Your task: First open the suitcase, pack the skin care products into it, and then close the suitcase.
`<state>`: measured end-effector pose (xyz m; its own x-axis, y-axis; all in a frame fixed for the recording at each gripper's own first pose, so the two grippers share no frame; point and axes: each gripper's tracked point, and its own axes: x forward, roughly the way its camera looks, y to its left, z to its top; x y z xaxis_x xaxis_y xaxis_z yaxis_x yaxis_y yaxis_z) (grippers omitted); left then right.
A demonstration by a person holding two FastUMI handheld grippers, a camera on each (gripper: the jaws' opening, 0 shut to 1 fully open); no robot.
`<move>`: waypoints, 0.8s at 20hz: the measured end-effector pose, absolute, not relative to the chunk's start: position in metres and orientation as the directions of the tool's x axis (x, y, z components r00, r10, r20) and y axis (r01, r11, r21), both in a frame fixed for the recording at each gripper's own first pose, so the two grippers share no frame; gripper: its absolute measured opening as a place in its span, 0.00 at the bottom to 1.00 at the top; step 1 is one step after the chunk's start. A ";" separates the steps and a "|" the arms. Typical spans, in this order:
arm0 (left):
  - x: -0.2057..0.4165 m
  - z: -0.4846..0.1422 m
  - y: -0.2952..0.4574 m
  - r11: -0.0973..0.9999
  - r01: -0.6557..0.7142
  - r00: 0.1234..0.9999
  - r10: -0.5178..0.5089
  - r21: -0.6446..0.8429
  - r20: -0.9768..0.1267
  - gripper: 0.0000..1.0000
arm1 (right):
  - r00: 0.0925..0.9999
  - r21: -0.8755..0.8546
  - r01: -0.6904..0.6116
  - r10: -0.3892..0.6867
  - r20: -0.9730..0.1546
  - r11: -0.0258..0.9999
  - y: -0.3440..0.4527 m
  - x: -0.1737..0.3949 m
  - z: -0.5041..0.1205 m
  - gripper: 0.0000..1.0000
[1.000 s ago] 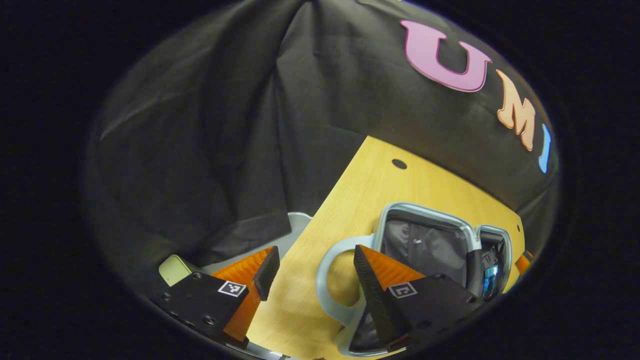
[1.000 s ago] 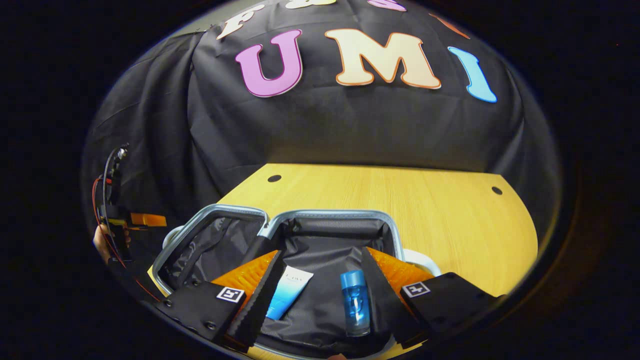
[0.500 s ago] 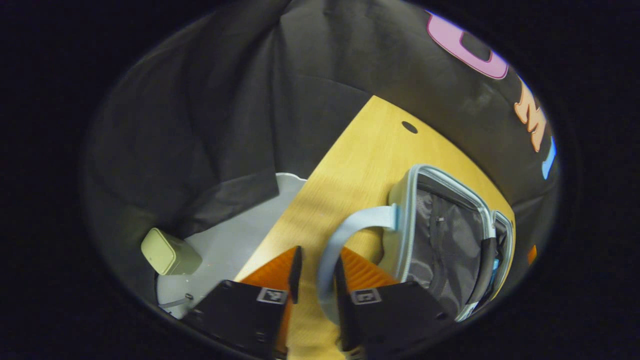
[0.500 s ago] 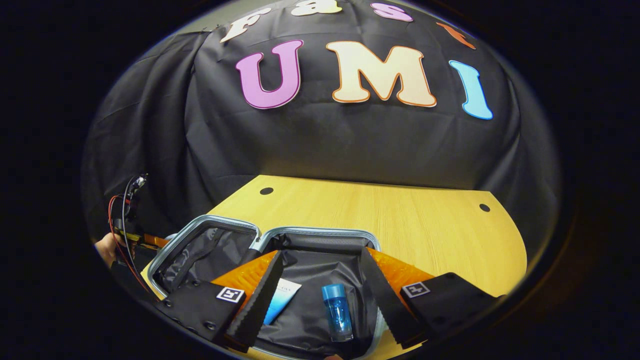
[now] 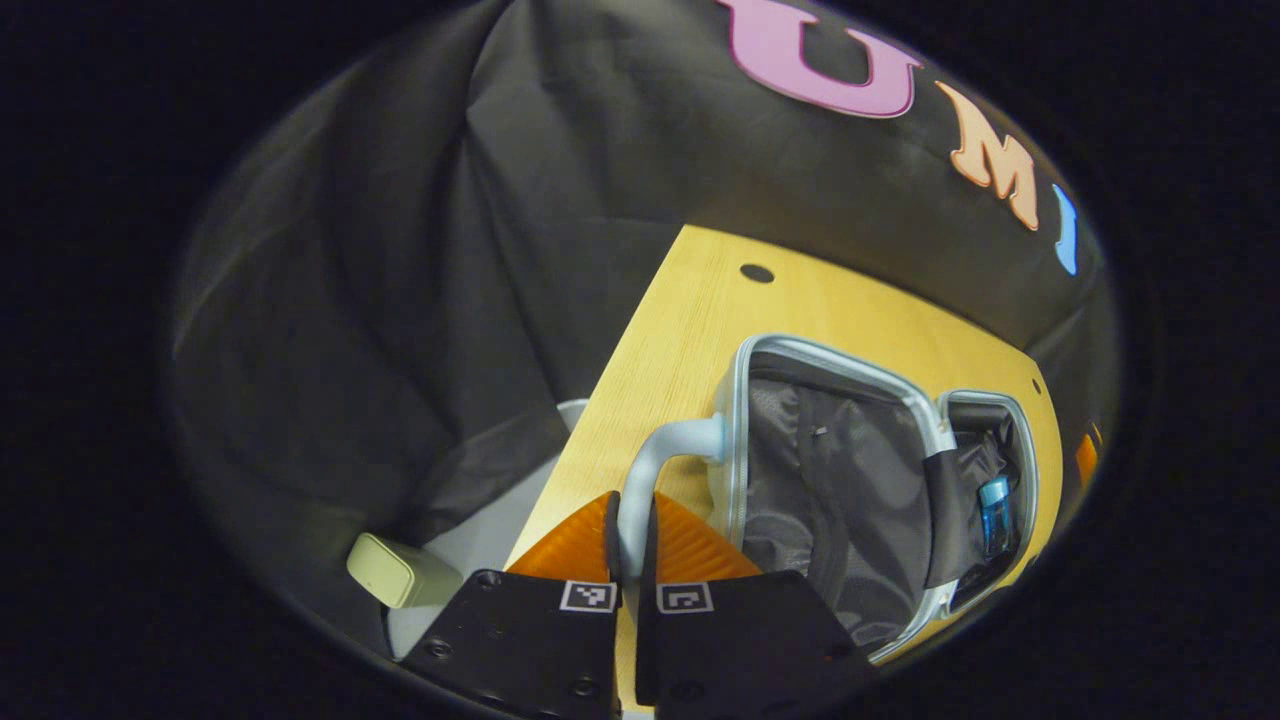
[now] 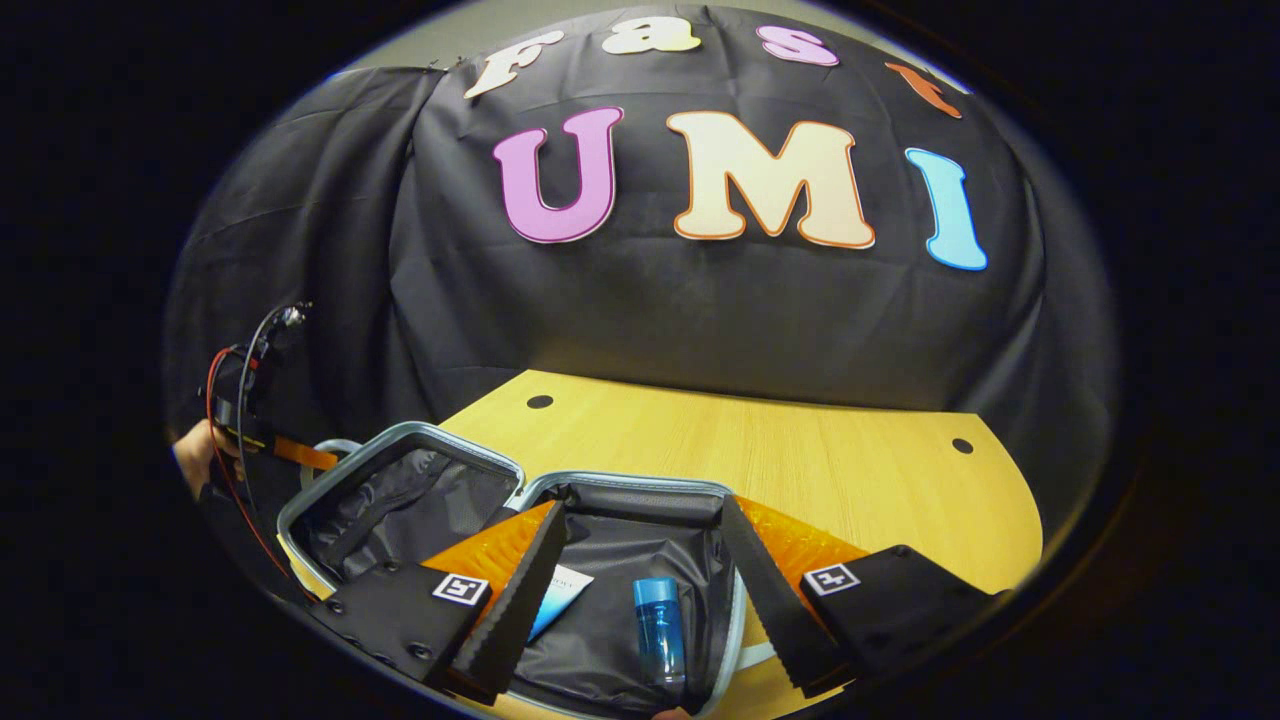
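Here the left gripper (image 5: 630,520) has its jaws pinching the suitcase handle (image 5: 655,460); the right gripper (image 6: 640,570) hangs, jaws spread, above the open suitcase (image 6: 400,500).

Your left gripper (image 5: 630,525) and right gripper (image 6: 640,570) have black bodies, each bearing small square black-and-white markers and round screws. Red and black cables loop over one.

Pale blue suitcase (image 5: 760,360) with grey-black lining; translucent blue bottle (image 6: 659,628); white-to-blue tube (image 6: 556,596); yellow wood-grain bench (image 6: 800,470).
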<state>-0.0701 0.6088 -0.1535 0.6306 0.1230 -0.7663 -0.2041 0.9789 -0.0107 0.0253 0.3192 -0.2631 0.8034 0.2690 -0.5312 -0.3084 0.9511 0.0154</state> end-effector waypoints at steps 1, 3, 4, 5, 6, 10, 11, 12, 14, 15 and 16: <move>-0.070 -0.137 0.604 0.980 -0.201 0.651 0.127 -0.009 -0.748 0.00 | 0.806 0.017 -0.319 0.281 -0.522 0.948 0.317 0.025 -0.260 0.98; -0.067 -0.113 0.596 0.979 -0.204 0.685 0.133 -0.014 -0.717 0.00 | 0.806 0.018 -0.348 0.309 -0.505 0.937 0.312 0.022 -0.253 0.98; -0.066 -0.098 0.588 0.978 -0.209 0.699 0.141 -0.013 -0.701 0.00 | 0.811 0.012 -0.359 0.318 -0.491 0.933 0.307 0.022 -0.248 0.98; -0.065 -0.085 0.580 0.979 -0.202 0.713 0.144 -0.005 -0.686 0.00 | 0.816 0.009 -0.367 0.327 -0.478 0.930 0.302 0.023 -0.242 0.98; -0.067 -0.074 0.572 0.978 -0.208 0.723 0.164 0.014 -0.671 0.00 | 0.814 0.014 -0.376 0.338 -0.472 0.926 0.299 0.019 -0.239 0.98; -0.059 -0.029 0.527 0.984 -0.170 0.777 0.169 0.057 -0.606 0.00 | 0.828 0.019 -0.387 0.356 -0.433 0.922 0.273 0.017 -0.220 0.99; -0.058 -0.019 0.516 0.986 -0.153 0.790 0.161 0.064 -0.592 0.00 | 0.832 0.023 -0.384 0.357 -0.424 0.923 0.265 0.016 -0.215 0.99; -0.058 -0.010 0.506 0.987 -0.142 0.797 0.156 0.069 -0.584 0.00 | 0.838 0.025 -0.379 0.354 -0.416 0.925 0.257 0.016 -0.211 0.99; -0.057 0.004 0.485 0.991 -0.115 0.811 0.136 0.073 -0.569 0.00 | 0.846 0.027 -0.366 0.344 -0.407 0.930 0.241 0.014 -0.205 0.99; -0.056 0.011 0.474 0.992 -0.101 0.815 0.127 0.077 -0.566 0.00 | 0.851 0.029 -0.358 0.339 -0.400 0.933 0.233 0.012 -0.202 0.99; -0.055 0.016 0.464 0.993 -0.089 0.822 0.119 0.082 -0.557 0.00 | 0.856 0.030 -0.352 0.334 -0.395 0.936 0.225 0.010 -0.200 0.99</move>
